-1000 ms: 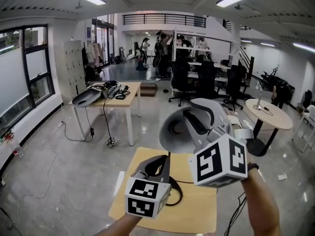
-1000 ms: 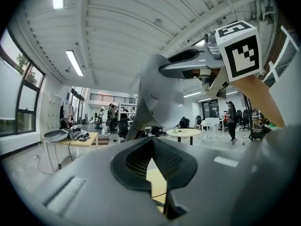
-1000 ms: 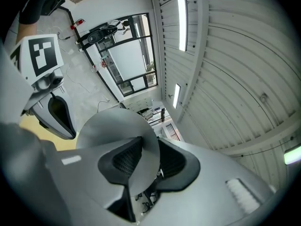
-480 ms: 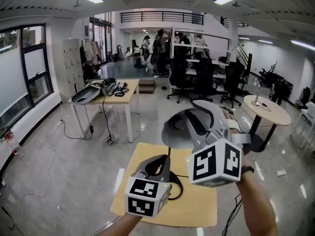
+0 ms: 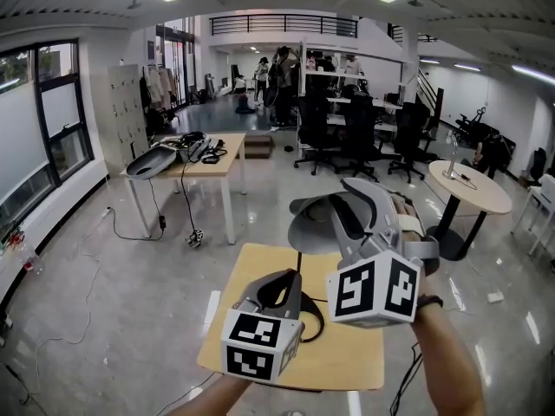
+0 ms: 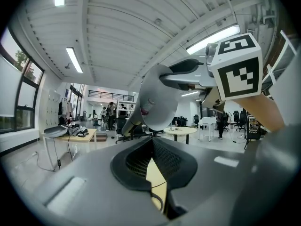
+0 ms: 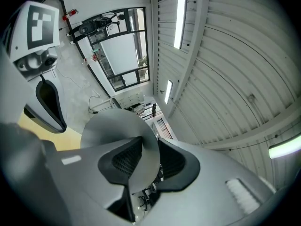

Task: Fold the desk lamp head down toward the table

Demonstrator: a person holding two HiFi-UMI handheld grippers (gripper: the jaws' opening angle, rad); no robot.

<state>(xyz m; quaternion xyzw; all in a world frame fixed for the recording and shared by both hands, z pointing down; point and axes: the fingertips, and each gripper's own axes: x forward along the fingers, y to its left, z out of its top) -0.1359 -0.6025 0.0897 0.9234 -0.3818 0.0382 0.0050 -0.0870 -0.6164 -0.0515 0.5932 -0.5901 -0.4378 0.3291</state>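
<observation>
- Right gripper (image 7: pixel 148 149) (image 5: pixel 344 212): its jaws are clamping the rim of the grey disc-shaped lamp head (image 7: pixel 117 131) (image 5: pixel 312 232), one black pad pressing on each face.
- The right marker cube (image 5: pixel 375 289) is sitting toward the person, with the bare forearm (image 5: pixel 451 354) running back to the lower edge of the head view.
- Lamp head: it is hanging tilted above the yellow table (image 5: pixel 347 362), clear of the top. A thin dark lamp stem (image 5: pixel 299 263) is dropping from beneath it to the table.
- Left gripper (image 6: pixel 151 142) (image 5: pixel 282 289): its pad tips are meeting at the far end and nothing is sitting between them. A slit of yellow tabletop is showing through behind the tips.
- The left gripper is hovering lower than the right one, below and to the left of the lamp head, not touching it. Its marker cube (image 5: pixel 258 345) is facing the camera.
- A black cord (image 5: pixel 316 323) is lying looped on the yellow table just beside the left gripper.
- Farther out: a wooden desk (image 5: pixel 208 167) carrying gear is standing at the left and a round table (image 5: pixel 473 193) at the right. Office chairs (image 5: pixel 347 137) and people (image 5: pixel 277 76) are gathering at the back of the room.
</observation>
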